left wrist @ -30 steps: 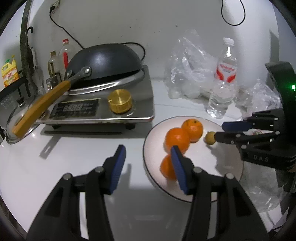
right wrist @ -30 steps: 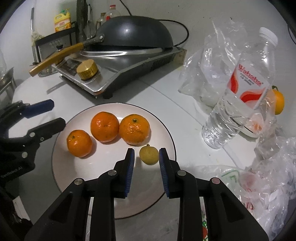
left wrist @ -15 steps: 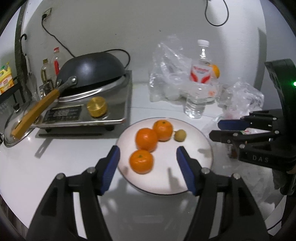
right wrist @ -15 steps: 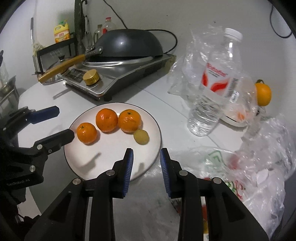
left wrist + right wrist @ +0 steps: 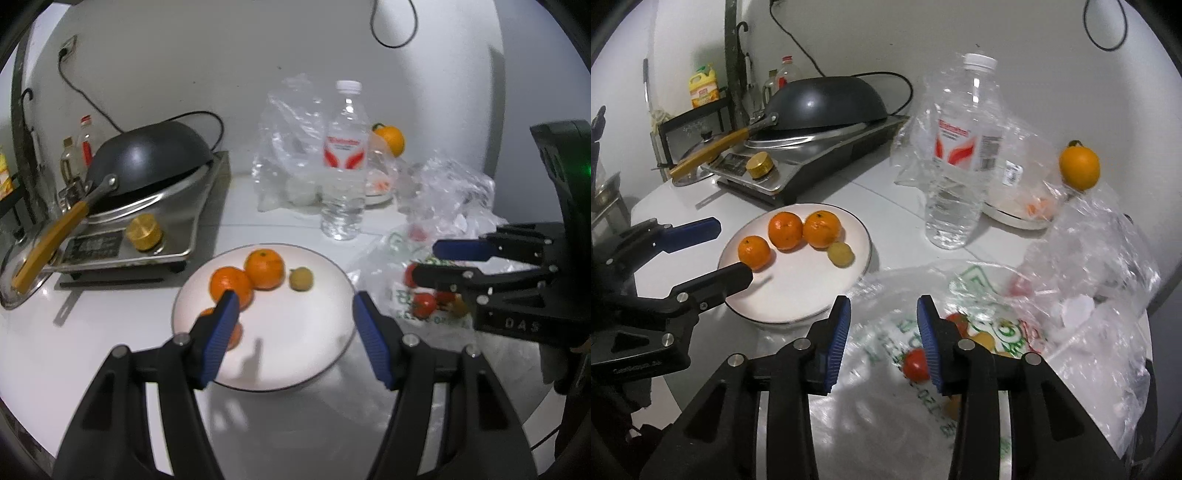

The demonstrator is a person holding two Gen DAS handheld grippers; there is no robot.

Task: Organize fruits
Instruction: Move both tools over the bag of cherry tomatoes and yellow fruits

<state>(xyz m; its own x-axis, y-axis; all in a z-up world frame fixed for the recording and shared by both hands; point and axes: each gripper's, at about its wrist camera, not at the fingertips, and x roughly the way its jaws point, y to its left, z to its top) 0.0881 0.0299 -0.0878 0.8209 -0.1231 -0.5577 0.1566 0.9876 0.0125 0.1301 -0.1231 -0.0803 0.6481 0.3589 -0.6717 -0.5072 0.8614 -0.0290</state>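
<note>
White round table, crowded toward its far side

The table (image 5: 683, 192) carries a white plate (image 5: 798, 291) near the middle, and a steel induction cooker (image 5: 820, 162) sits far left with a glass pot lid (image 5: 22, 266) beside its left edge. A clear water bottle (image 5: 960, 155) stands upright just right of the plate, crumpled clear plastic (image 5: 291, 147) lies behind it, and a shallow white dish (image 5: 1015, 218) sits farther right. A printed plastic bag (image 5: 960, 332) (small red fruits show through it) lies near right, touching the plate's rim.
</note>
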